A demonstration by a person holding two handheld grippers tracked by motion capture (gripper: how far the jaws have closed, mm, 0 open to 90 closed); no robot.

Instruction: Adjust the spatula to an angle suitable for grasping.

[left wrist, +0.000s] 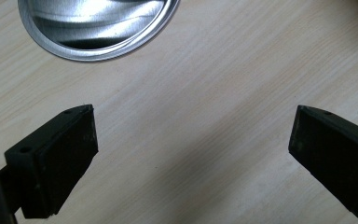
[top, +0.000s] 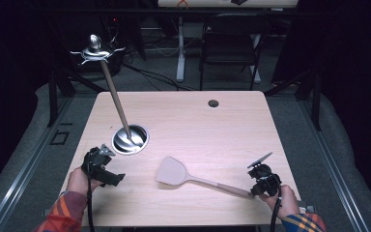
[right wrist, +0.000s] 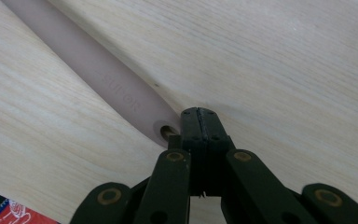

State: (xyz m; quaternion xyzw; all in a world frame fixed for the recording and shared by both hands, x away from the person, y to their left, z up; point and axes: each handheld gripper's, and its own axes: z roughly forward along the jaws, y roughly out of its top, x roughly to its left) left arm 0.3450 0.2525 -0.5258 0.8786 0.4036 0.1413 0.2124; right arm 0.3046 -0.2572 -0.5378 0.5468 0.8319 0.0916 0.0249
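Note:
A beige spatula (top: 173, 171) lies flat on the wooden table (top: 193, 125), blade toward the middle, its handle (right wrist: 98, 70) running to the front right. My right gripper (top: 256, 192) (right wrist: 199, 115) is shut, pads pressed together, with its tips right beside the handle's holed end; nothing shows between the pads. My left gripper (top: 112, 165) (left wrist: 193, 135) hangs open over bare wood at the front left, just in front of a shiny metal container (top: 130, 139) (left wrist: 98, 28). A long wooden-handled utensil (top: 116, 101) with a metal head leans out of that container.
A round cable hole (top: 213, 103) sits near the table's far edge. Behind the table stand a dark chair (top: 232, 43) and a white desk leg (top: 180, 48), with cables on the floor. The person's striped sleeves come in at the bottom corners.

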